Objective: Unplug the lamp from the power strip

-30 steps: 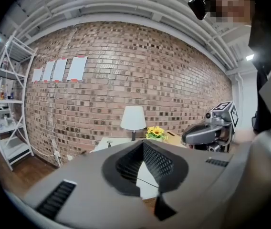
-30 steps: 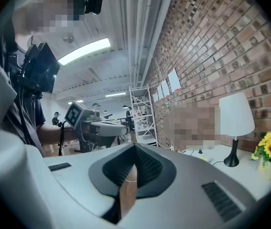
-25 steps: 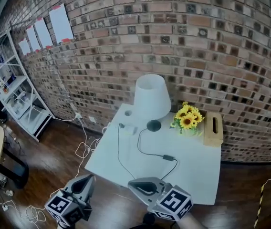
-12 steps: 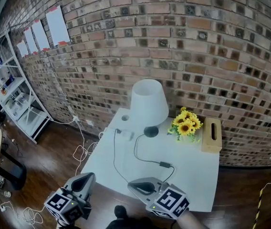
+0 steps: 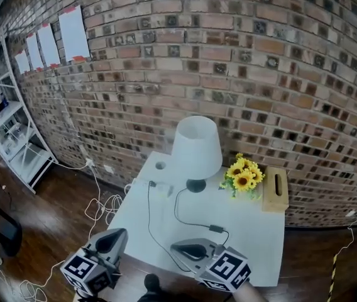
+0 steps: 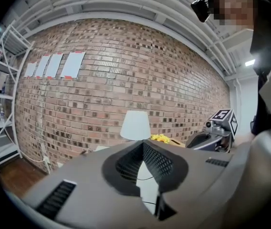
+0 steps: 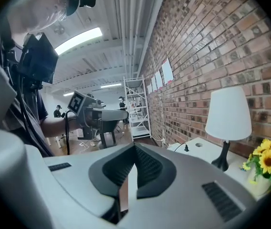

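Clearly, the plug (image 5: 151, 183) is not yet touched. It sits in the white power strip (image 5: 163, 189), which lies on the back left part of the table (image 5: 254, 244), just beside the foot of the lamp (image 5: 196, 145). In the right gripper view the plug seems to stand upright on the strip, so we judge that it must be pulled upward and not sideways. The black cord (image 5: 148, 218) runs from the plug toward us along the table, and this line shows us the way to the plug.

From our two claws the plug lies ahead and well apart, toward the brick wall (image 5: 260, 74). The left gripper (image 5: 117, 236) hangs at the near left edge of the table and the right gripper (image 5: 177, 247) over the near middle. The plug lies between their two lines, and we think the left one is a little nearer, but the difference is small. Both claws are clenched, with only a thin slit between the pads, and nothing is held in them. Sunflowers (image 5: 242, 176) and a wooden box (image 5: 274, 189) stand at the far right, away from the path.
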